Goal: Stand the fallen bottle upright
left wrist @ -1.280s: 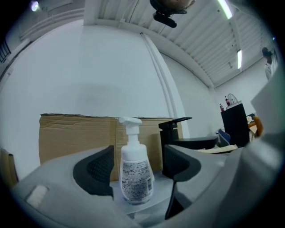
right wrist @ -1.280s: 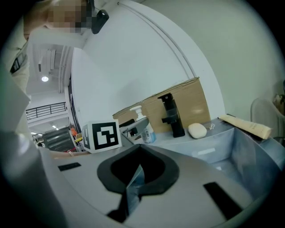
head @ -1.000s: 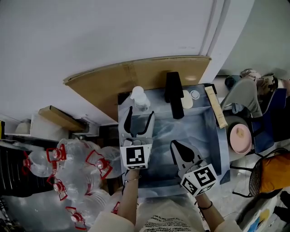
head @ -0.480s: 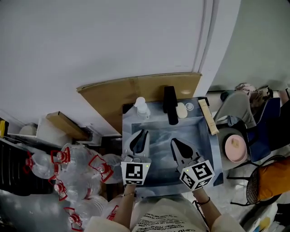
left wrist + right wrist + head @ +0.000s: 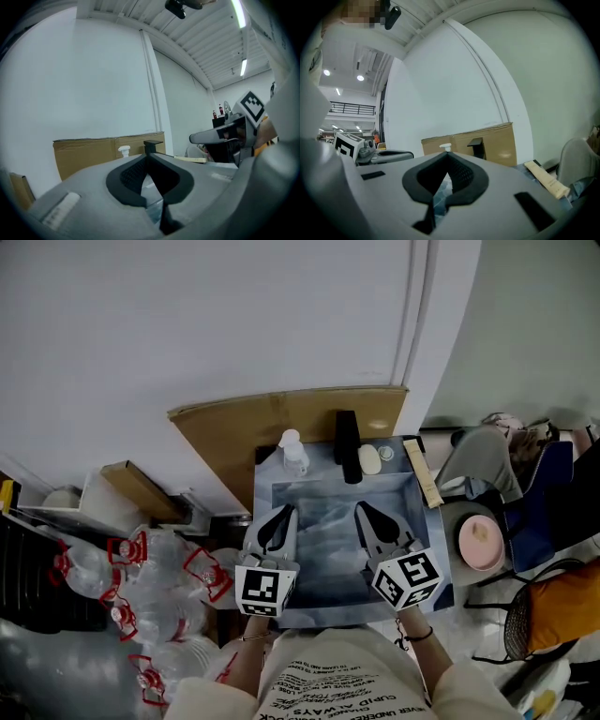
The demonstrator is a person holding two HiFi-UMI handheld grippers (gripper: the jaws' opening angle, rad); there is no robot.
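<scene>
A small clear bottle (image 5: pixel 293 455) with a white pump cap stands upright at the back left corner of the blue-grey table (image 5: pixel 323 596); its cap also shows in the left gripper view (image 5: pixel 123 150) and the right gripper view (image 5: pixel 446 147). My left gripper (image 5: pixel 283 514) hangs over the table's left part, well short of the bottle. Its jaws have just closed and hold nothing. My right gripper (image 5: pixel 363 512) hovers beside it at the right, also shut and empty. Both point toward the wall.
A black upright block (image 5: pixel 347 444), a white oval item (image 5: pixel 370 461) and a wooden strip (image 5: pixel 421 472) lie along the table's back. Cardboard (image 5: pixel 281 413) leans on the wall behind. Several large water bottles (image 5: pixel 141 577) crowd the floor at left; a pink bowl (image 5: pixel 480 540) sits at right.
The left gripper stood open around the bottle a second ago; it has let go, pulled back toward me and shut. The bottle stays upright. The right gripper rose slightly.
</scene>
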